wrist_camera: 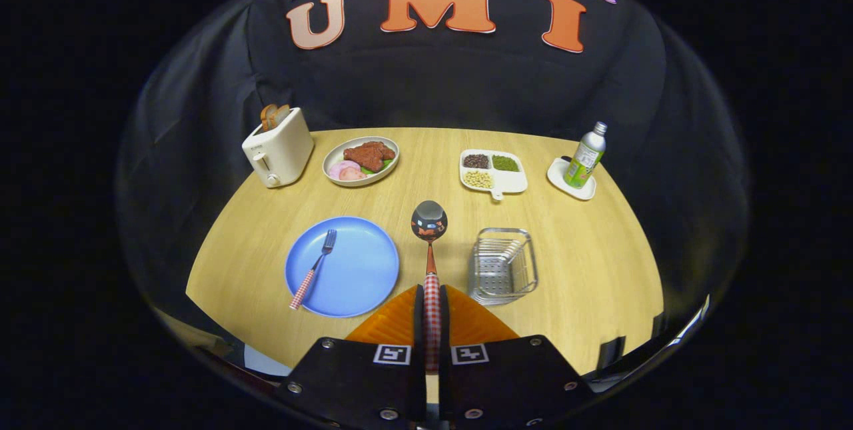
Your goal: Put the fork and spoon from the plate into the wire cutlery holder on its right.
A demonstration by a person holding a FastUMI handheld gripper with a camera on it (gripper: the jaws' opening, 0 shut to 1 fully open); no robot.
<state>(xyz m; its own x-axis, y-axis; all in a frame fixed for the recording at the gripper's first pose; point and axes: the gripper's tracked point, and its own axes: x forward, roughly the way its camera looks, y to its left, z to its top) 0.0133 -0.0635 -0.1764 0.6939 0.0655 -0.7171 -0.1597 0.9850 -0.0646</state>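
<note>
The gripper [432, 323] is clamped on the red-checked handle of the spoon [430, 243], a light, stiff, likely slick piece best held mid-handle as here, its dark shiny bowl pointing ahead above the surface [586, 270]. Beyond the fingers, the matching fork [313, 270] lies on the blue plate [360, 283], with the wire cutlery holder [503, 267] to its right.

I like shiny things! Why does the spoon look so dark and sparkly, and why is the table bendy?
In the gripper view, the spoon, clamped between the gripper fingers, mirrors the dark booth, with small glints; the fisheye lens curves the table edge; everything looks sharp.
</note>
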